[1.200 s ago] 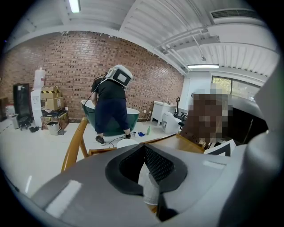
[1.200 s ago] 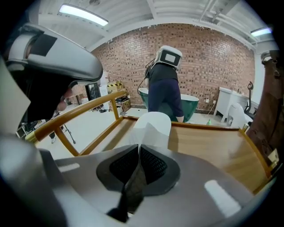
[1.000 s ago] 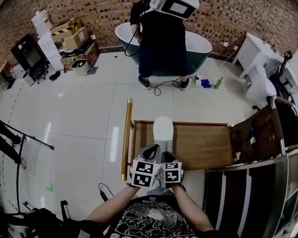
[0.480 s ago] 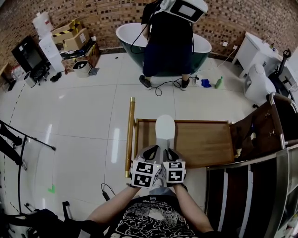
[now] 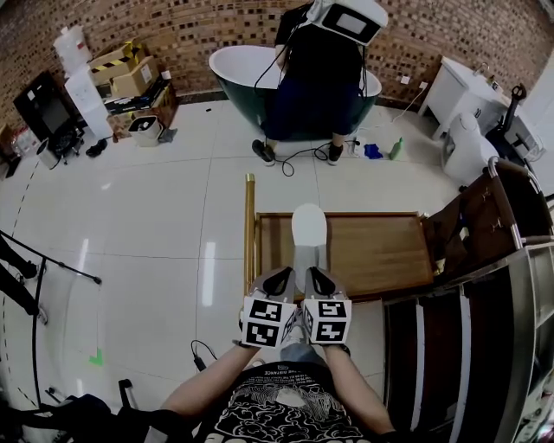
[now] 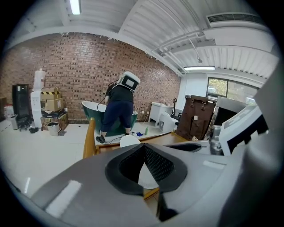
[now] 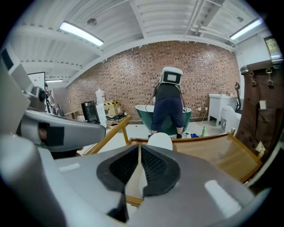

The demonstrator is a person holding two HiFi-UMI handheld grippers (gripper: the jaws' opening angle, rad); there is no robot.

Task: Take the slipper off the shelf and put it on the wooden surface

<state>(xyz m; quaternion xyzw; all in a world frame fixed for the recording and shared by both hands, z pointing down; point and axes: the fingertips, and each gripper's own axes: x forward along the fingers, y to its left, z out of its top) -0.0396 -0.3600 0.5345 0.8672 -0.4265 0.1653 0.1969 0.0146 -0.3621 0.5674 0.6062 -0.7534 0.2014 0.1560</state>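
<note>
Slipper: white, lying flat on the wooden surface, toe pointing away from the person | left gripper: at the slipper's near end, jaws closed, empty | right gripper: just beside the left, jaws just been closing, now a hairline apart, nothing between them.

I'm seeing the slipper lying on the wooden surface, toward its left end, with the shelf standing just right of it. Beyond the surface a person is standing before the bathtub, and boxes are sitting far left by the back wall.
</note>
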